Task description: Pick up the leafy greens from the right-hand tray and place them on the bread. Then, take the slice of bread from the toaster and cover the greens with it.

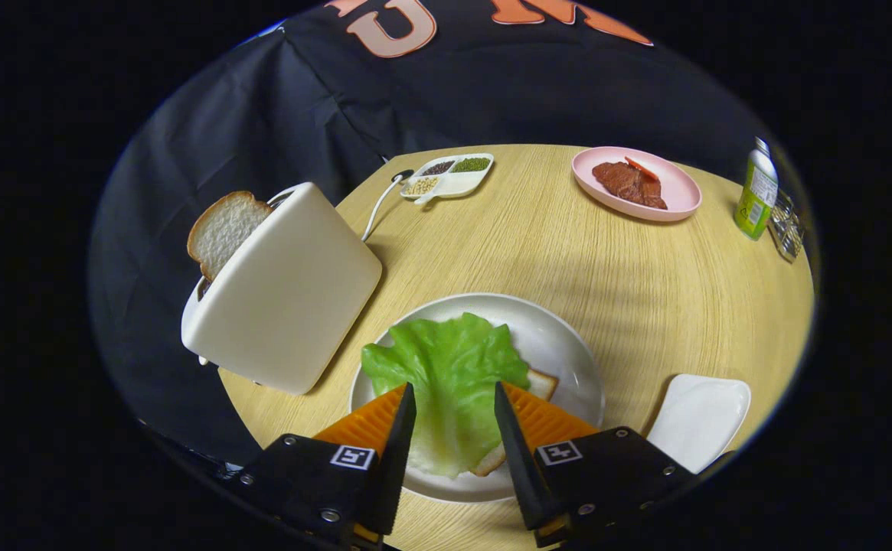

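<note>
A green lettuce leaf point(449, 375) lies over a slice of bread point(541, 383) on a round white plate point(560, 344). The bread peeks out at the leaf's right side and near end. My gripper point(453, 394) hovers over the near part of the leaf, open, with the leaf showing in the gap and neither finger pressing on it. To the left of the plate stands a cream toaster point(285, 295), tilted in this view, with a second bread slice point(223, 229) sticking out of its slot.
An empty white rectangular tray point(702, 417) sits right of the plate. Farther back are a pink plate with meat point(637, 184), a divided dish of grains point(449, 176), a green-labelled bottle point(756, 195) and a glass point(786, 226). The toaster's cord point(380, 203) runs back.
</note>
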Demonstrator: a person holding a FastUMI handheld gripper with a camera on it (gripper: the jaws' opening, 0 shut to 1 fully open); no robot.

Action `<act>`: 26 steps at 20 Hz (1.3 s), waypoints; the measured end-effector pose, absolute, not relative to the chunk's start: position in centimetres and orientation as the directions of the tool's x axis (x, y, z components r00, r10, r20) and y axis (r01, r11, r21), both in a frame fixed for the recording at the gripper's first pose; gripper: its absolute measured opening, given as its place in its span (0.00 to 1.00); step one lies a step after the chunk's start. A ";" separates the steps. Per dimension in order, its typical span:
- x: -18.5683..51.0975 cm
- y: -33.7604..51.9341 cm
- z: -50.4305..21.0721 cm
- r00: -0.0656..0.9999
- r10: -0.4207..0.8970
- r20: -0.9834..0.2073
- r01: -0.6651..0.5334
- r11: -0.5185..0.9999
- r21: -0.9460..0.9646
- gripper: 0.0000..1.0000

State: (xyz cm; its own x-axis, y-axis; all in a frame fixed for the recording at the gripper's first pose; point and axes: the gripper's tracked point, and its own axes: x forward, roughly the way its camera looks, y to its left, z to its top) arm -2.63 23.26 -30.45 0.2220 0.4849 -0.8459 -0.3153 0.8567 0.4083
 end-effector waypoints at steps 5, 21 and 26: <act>-1.2 24.2 -27.1 0.276 0.496 -0.823 -0.301 0.858 0.416 0.70; 1.9 33.6 -14.2 0.269 0.505 -0.820 -0.324 0.849 0.416 0.93; 2.4 38.4 -13.0 0.233 0.506 -0.831 -0.347 0.841 0.415 0.93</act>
